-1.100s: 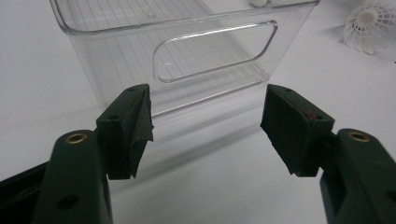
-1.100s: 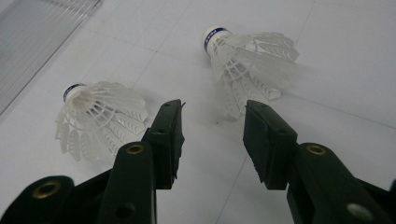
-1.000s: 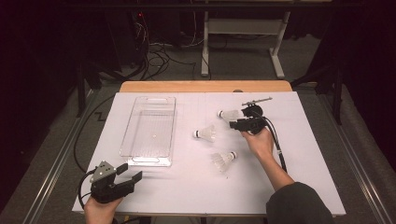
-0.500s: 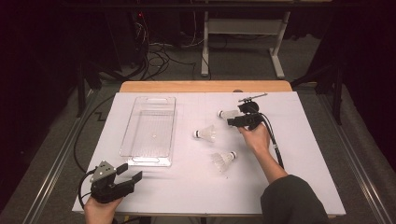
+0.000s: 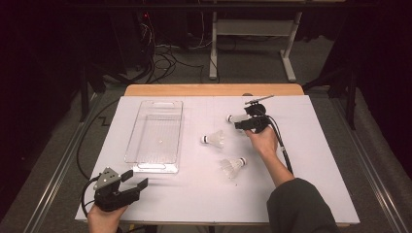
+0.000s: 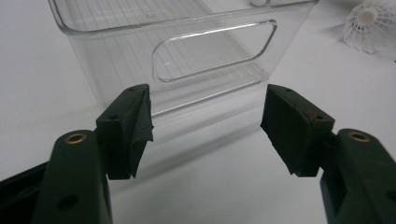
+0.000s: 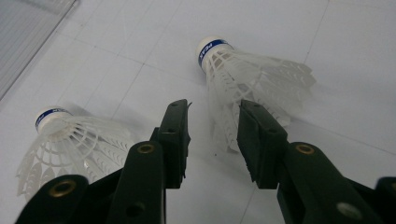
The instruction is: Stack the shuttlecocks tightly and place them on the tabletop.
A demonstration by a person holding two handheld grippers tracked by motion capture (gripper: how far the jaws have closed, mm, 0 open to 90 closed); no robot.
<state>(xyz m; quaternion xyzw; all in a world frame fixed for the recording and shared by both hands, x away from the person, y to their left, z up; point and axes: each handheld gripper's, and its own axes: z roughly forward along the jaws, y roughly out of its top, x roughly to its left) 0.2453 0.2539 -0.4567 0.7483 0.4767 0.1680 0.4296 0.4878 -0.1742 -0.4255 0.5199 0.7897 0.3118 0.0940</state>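
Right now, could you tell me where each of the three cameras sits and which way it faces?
High view: above the person's side, facing forward and down on the table; both forearms and hands show.
Left gripper view: on the left gripper, facing the clear bin; open jaws show.
Right gripper view: on the right gripper, facing down at the far shuttlecock; jaws straddle its feathers.
Shared: the middle shuttlecock shows in the high view and the right gripper view.

Bright overhead light whitens the table [image 5: 194, 194]; surroundings from 9 through 12 to 3 o'clock lie dark. Soft shadows; close jaws slightly blurred.
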